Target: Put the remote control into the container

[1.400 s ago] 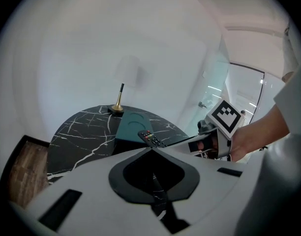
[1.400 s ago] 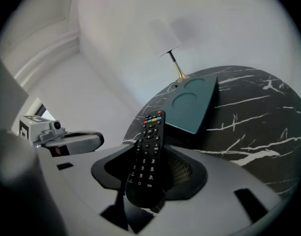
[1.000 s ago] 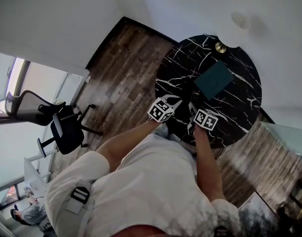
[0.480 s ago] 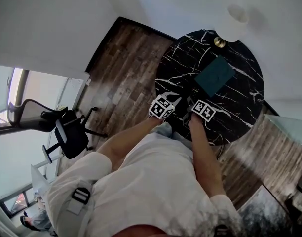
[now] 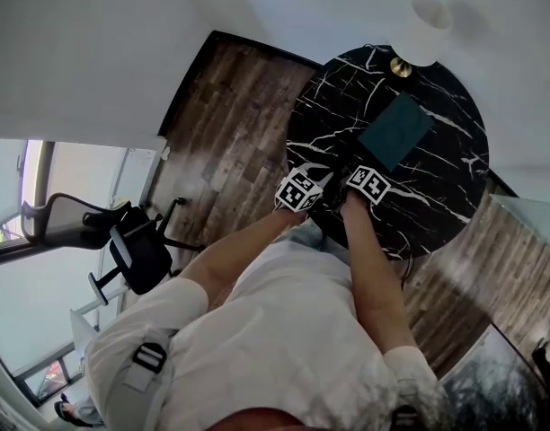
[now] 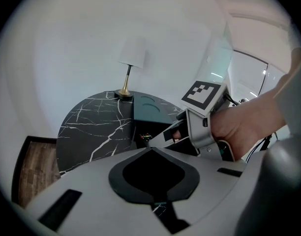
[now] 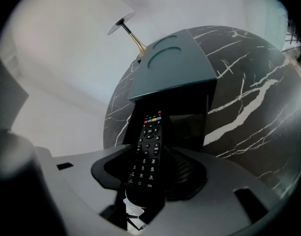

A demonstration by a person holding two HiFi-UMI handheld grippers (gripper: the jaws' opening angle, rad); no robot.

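A black remote control [image 7: 150, 146] with coloured buttons at its far end sits lengthwise between the jaws of my right gripper [image 7: 153, 154], which is shut on it. Its front end points at the dark open side of the teal container [image 7: 172, 65] on the round black marble table [image 7: 249, 107]. In the head view the right gripper [image 5: 363, 178] is just short of the container [image 5: 396, 131]. My left gripper [image 5: 304, 189] hovers beside it to the left, over the table's near edge. Its jaws [image 6: 151, 150] meet with nothing between them.
A lamp with a white shade [image 5: 428, 30] and brass base stands on the table behind the container. Wooden floor [image 5: 230, 124] lies left of the table, with an office chair [image 5: 136, 250] further left. White walls close the far side.
My right gripper has carried the remote forward, closer to the container's open side. The left gripper has followed slightly and stays beside it.
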